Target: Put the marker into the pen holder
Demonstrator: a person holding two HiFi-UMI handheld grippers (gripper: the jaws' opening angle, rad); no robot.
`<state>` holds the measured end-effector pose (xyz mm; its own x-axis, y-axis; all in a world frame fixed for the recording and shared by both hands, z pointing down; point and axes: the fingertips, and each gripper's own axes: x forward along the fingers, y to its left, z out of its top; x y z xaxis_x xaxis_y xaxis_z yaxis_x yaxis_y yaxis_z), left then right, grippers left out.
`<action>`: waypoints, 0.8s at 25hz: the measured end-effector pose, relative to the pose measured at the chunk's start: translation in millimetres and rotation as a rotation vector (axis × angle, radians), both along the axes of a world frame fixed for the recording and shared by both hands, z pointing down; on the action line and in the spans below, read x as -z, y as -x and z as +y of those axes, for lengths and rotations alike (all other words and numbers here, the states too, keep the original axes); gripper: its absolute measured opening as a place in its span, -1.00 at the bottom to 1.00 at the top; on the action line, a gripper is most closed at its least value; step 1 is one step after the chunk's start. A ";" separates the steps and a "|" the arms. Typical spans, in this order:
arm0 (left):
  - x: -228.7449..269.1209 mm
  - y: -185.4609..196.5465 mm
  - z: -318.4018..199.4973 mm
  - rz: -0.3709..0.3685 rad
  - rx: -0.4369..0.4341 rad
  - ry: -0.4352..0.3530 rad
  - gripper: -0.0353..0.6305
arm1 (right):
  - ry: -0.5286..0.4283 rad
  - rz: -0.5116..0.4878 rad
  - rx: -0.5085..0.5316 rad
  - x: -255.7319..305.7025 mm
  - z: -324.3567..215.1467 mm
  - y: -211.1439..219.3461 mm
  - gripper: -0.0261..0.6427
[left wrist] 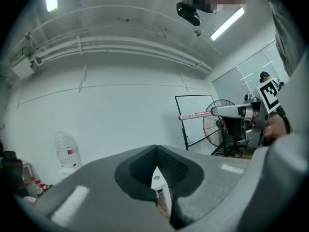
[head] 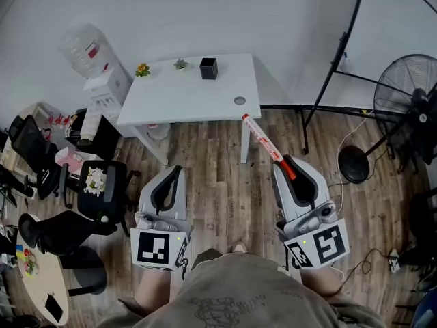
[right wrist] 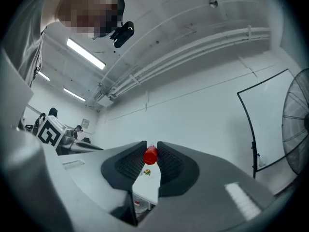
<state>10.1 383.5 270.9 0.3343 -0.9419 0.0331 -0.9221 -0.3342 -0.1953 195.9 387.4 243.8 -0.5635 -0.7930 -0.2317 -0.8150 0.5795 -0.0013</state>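
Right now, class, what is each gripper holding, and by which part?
The right gripper holds the marker by its red end, pinched between its fingers; the white barrel sticks out ahead. The left gripper is shut and holds nothing.

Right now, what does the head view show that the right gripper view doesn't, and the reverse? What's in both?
Head view only: the pen holder on the table, the whole length of the marker, the floor and the water dispenser.

Right gripper view only: the ceiling lights, and an end-on look at the marker's red end pinched between the jaws of the right gripper.

Both: marker, table, fan and left gripper.
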 end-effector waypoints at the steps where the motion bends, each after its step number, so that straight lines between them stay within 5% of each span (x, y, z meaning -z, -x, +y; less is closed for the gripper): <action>1: -0.6 -1.8 0.3 0.001 0.003 0.001 -0.89 | 0.003 0.003 0.004 -1.4 0.9 -1.7 -0.63; 20: -18.0 8.3 -21.4 0.000 0.030 0.038 -0.89 | 0.059 0.044 0.020 -24.0 -22.3 2.8 -0.63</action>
<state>1.8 362.1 288.9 0.3057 -0.9496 0.0690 -0.9319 -0.3133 -0.1830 193.0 365.1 267.8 -0.5882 -0.7929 -0.1595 -0.8031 0.5958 -0.0004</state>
